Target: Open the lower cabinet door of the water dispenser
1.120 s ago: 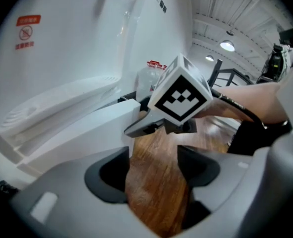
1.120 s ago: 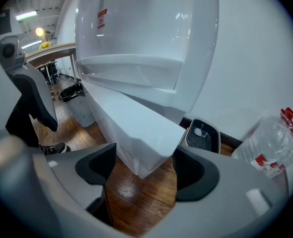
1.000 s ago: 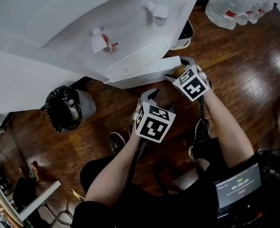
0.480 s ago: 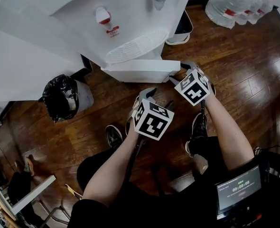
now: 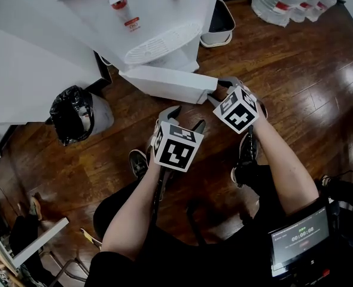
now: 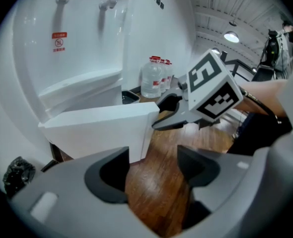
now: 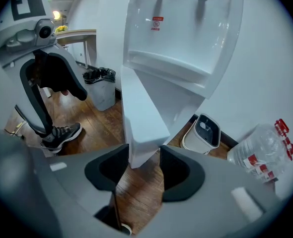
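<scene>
White, flat lower cabinet door (image 5: 164, 84) stands swung farther out from the tall white water dispenser (image 5: 155, 14) than a second ago, its free edge near and right. The right gripper (image 5: 219, 89) has its jaws closing with that edge between them. The left gripper (image 5: 183, 117), nearer and to the left, has wide, empty jaws over the brown wooden floor (image 5: 296, 58).

You're in an office break corner: a tall white plastic water dispenser (image 5: 158, 17) on dark wood plank floor (image 5: 296, 70), shrink-wrapped clear water bottles (image 5: 290, 2) to its right, black-bagged grey bin (image 5: 78, 112) to its left.
</scene>
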`<state>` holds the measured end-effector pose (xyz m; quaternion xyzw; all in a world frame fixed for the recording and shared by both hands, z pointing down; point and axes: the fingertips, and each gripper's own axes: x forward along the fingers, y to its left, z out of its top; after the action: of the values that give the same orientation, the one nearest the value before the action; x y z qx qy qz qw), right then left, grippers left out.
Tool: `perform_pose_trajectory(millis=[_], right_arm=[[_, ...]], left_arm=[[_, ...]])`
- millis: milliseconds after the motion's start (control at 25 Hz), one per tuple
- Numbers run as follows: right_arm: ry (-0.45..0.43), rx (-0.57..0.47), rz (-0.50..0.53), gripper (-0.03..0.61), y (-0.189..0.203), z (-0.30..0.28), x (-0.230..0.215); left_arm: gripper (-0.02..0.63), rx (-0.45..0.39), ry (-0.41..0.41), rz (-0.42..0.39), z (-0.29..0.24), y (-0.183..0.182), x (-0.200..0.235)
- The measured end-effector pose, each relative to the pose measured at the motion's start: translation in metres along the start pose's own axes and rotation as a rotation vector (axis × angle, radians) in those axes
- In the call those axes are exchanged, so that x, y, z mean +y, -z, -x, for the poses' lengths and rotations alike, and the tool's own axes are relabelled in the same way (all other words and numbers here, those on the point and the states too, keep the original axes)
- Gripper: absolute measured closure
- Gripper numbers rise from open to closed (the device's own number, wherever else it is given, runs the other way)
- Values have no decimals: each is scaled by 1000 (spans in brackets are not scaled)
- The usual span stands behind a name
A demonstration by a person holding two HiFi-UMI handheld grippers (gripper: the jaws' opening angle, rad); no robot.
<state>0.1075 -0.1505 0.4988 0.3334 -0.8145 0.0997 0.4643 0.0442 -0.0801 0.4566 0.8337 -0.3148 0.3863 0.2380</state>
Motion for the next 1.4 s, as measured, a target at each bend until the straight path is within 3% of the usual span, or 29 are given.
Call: perform_pose_trajectory(millis=[200,400,600,1080,1400], right_arm=[[-14,-4,6,381,4,7,24],[-13,-12,3,382,4,16,57],[-41,-18,30,393,7,18,77],[-102,-43,61,409,4,19,117],[-137,-65,140,410,-16,30,171]], left_arm=[[293,-41,-34,94,22,9,9],[295,-153,-67,211,59,17,21],[295,-185,-70,220,67,17,16],[299,-158,-54,209,68,34,-1],[310,-176,-53,209,97,54,-2]])
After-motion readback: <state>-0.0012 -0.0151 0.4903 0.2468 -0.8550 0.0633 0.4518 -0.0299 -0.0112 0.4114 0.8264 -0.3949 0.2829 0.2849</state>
